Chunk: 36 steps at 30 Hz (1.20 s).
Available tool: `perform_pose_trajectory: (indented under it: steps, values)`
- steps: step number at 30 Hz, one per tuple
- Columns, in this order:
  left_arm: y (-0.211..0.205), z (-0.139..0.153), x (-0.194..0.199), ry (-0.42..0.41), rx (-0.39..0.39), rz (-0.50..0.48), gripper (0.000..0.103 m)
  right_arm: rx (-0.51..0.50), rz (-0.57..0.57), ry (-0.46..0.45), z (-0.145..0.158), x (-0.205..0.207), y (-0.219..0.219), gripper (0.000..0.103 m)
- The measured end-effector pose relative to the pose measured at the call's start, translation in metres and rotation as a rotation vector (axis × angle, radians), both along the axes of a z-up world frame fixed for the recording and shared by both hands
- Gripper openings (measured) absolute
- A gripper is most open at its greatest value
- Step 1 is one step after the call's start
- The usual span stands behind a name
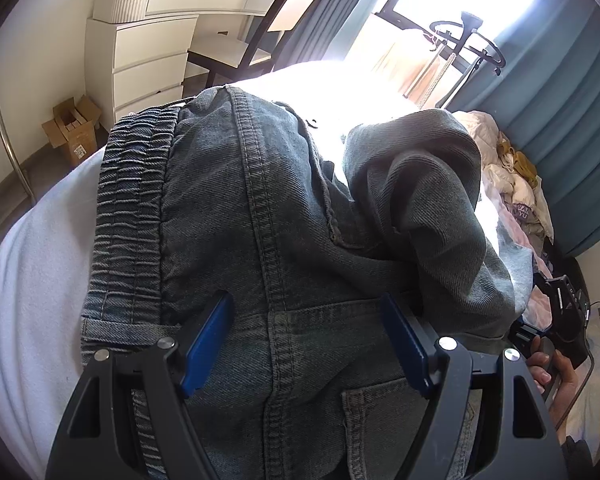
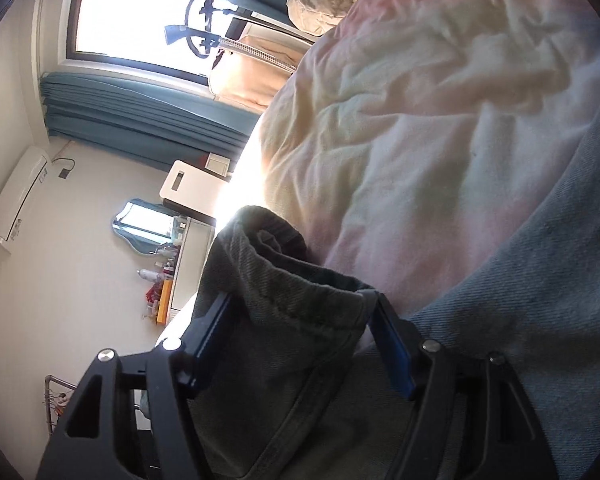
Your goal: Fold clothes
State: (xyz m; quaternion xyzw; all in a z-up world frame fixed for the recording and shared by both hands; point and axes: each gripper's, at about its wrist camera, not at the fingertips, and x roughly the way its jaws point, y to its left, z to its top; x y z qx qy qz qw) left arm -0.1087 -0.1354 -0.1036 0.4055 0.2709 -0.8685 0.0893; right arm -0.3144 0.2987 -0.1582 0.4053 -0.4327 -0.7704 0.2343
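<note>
The jeans (image 1: 284, 216) lie on the white bed (image 1: 32, 280), filling the centre of the left wrist view, elastic waistband (image 1: 132, 208) at centre left. One trouser leg (image 1: 428, 200) is folded back over the seat at centre right.

The left gripper (image 1: 306, 336) sits at lower centre, jaws spread wide, blue pads (image 1: 208, 340) resting on the denim without pinching it.

In the right wrist view, the right gripper (image 2: 300, 340) occupies the lower centre. Its jaws stand well apart with the leg's hemmed cuff (image 2: 300, 292) between them; whether the pads press it cannot be determined. A crumpled pale quilt (image 2: 420, 120) fills the upper right.
</note>
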Motion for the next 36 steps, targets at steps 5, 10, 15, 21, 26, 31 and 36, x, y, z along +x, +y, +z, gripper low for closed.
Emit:
perform_pose_trajectory:
  steps: [5,10,15,21,26,31,36]
  values:
    - [0.001,-0.001,-0.003,0.005,-0.016,-0.005,0.076,0.121,0.089,0.088,0.028,0.003,-0.034,0.015]
    - [0.0,-0.001,0.002,0.014,-0.015,-0.013,0.076,0.272,0.101,0.168,0.078,-0.015,-0.031,0.011]
    - [0.005,0.004,0.007,0.017,-0.007,0.011,0.076,0.354,-0.046,0.179,0.136,-0.06,0.068,0.01]
    - [0.031,0.012,-0.004,0.052,-0.069,-0.032,0.076,0.579,-0.286,0.159,0.171,-0.122,0.206,0.01]
    - [0.043,0.012,-0.017,0.043,-0.087,-0.05,0.076,0.692,-0.416,0.062,0.157,-0.168,0.298,0.01]
    - [0.052,0.017,-0.029,0.039,-0.1,-0.048,0.076,0.677,-0.469,0.122,0.172,-0.185,0.341,0.01]
    - [0.063,0.018,-0.034,0.041,-0.113,-0.064,0.076,0.681,-0.511,0.271,0.184,-0.178,0.357,0.009]
